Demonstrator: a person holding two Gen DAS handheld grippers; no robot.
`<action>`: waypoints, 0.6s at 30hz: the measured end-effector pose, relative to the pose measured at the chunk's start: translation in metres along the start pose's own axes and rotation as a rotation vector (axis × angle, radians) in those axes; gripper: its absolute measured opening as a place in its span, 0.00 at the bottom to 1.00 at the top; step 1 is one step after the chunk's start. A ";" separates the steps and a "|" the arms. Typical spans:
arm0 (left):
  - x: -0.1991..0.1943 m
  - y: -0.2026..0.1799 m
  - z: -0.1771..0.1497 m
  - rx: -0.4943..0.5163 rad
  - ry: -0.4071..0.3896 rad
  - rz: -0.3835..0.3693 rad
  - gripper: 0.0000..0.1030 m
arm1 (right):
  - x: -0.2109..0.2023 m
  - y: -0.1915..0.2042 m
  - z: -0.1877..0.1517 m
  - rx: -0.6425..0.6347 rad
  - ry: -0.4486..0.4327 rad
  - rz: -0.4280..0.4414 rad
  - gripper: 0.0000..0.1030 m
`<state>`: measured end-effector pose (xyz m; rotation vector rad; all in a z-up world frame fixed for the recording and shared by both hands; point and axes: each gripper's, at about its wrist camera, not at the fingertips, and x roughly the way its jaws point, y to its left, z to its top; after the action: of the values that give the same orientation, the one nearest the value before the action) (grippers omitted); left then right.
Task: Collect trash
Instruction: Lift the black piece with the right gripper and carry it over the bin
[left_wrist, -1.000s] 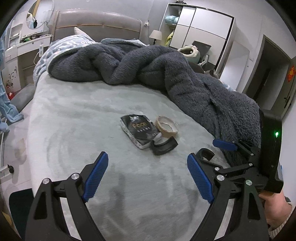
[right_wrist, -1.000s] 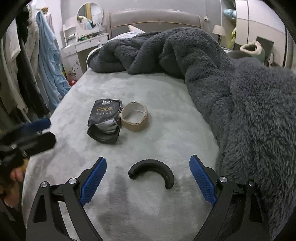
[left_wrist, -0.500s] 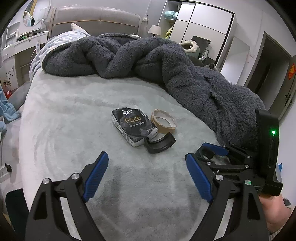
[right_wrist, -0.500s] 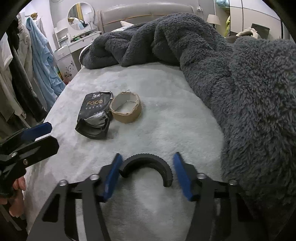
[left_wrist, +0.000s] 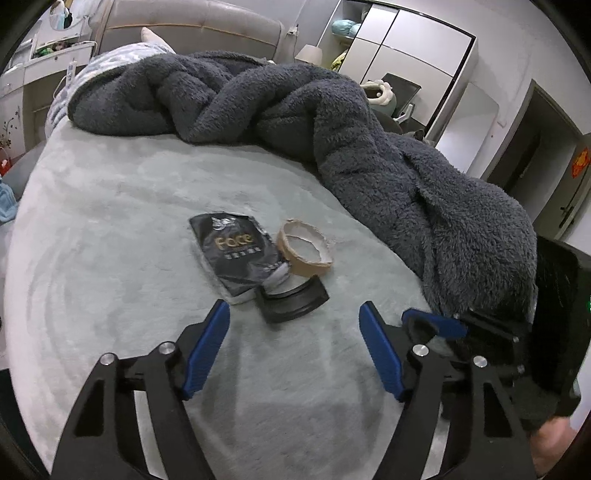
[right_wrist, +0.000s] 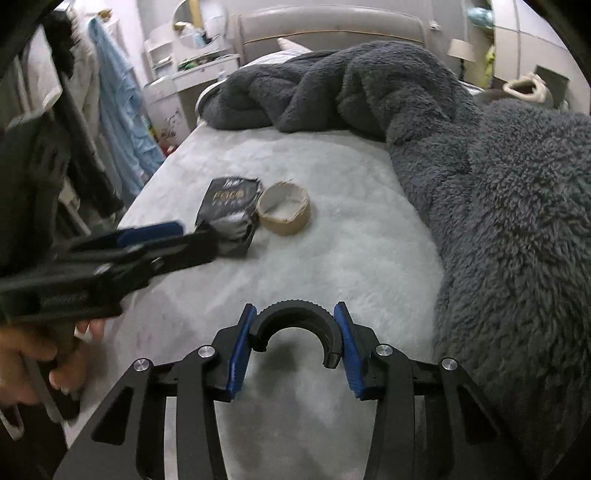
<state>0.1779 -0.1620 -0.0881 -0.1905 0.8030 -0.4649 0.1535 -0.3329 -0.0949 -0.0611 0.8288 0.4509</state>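
Nearest your right wrist camera, your right gripper (right_wrist: 293, 345) has just been closing and its jaws now pinch a black half-ring (right_wrist: 295, 315) at both outer sides, arch pointing away from you, open ends toward you, just above the bed (right_wrist: 369, 240). Your left gripper (left_wrist: 293, 345) has jaws apart with nothing between them; they have just been narrowing. Just beyond its tips lies a second black curved piece (left_wrist: 291, 297), long axis running across the view. Touching that piece is a black "Face" packet (left_wrist: 236, 254), its long axis pointing away toward the headboard, and just beside it an empty brown tape ring (left_wrist: 304, 253), hollow facing up. Farther off, a dark grey fleece blanket (left_wrist: 332, 122) heaps along the right and far side.
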 end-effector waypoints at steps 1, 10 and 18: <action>0.004 -0.003 0.001 0.005 0.007 0.004 0.72 | -0.001 0.000 0.000 -0.013 0.001 0.001 0.42; 0.025 -0.006 0.007 0.017 0.042 0.036 0.72 | -0.016 0.000 -0.005 -0.033 -0.005 0.023 0.42; 0.040 -0.004 0.010 0.022 0.075 0.071 0.54 | -0.016 0.003 -0.006 -0.041 0.000 0.025 0.42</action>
<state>0.2078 -0.1838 -0.1058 -0.1246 0.8747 -0.4155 0.1386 -0.3371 -0.0875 -0.0893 0.8212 0.4914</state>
